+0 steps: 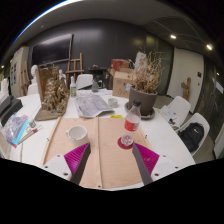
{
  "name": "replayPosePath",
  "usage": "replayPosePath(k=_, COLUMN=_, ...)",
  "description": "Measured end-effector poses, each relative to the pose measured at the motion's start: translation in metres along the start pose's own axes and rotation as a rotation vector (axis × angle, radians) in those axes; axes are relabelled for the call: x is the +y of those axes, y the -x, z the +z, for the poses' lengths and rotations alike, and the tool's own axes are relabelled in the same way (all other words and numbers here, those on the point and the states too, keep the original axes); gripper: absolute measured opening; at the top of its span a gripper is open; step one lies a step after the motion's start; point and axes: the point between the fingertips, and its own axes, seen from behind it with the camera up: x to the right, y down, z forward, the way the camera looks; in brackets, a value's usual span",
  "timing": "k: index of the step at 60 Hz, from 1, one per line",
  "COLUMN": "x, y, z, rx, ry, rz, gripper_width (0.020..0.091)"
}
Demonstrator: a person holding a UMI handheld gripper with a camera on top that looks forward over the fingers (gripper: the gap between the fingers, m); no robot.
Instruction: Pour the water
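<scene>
A clear bottle with red liquid and a white cap (131, 121) stands upright on the white table (40, 140), just beyond the right finger. Close in front of it lies a small red coaster with a pale round object on it (126, 142). A white cup (77, 132) stands beyond the left finger, at the far left corner of a tan placemat (100, 150). My gripper (112, 160) hovers above the placemat, open, with magenta pads (76, 157) wide apart and nothing between them.
A dark pot of dried plants (145, 98) stands behind the bottle. Papers (95, 105), a box (122, 84) and a brown bag of dried stems (52, 97) lie farther back. White chairs (186, 112) stand at the right. A shiny packet (17, 128) lies far left.
</scene>
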Motion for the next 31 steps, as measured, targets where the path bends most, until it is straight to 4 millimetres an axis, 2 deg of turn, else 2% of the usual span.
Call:
replayPosePath(k=6, x=-0.003, y=0.017, z=-0.036, rx=0.015, ry=-0.026, rz=-0.023, gripper_width=0.0857)
replayPosePath(k=12, x=-0.001, y=0.029, z=-0.056, rx=0.016, ry=-0.041, rz=-0.017, gripper_width=0.0857)
replayPosePath(k=17, x=0.006, y=0.029, z=-0.064, rx=0.039, ry=-0.033, rz=-0.025, gripper_width=0.0855)
replayPosePath(k=22, x=0.004, y=0.026, z=-0.067, rx=0.066, ry=-0.052, rz=-0.072, gripper_width=0.0858)
replayPosePath(k=31, x=0.006, y=0.034, z=-0.073, rx=0.055, ry=-0.035, rz=-0.047, gripper_width=0.0854)
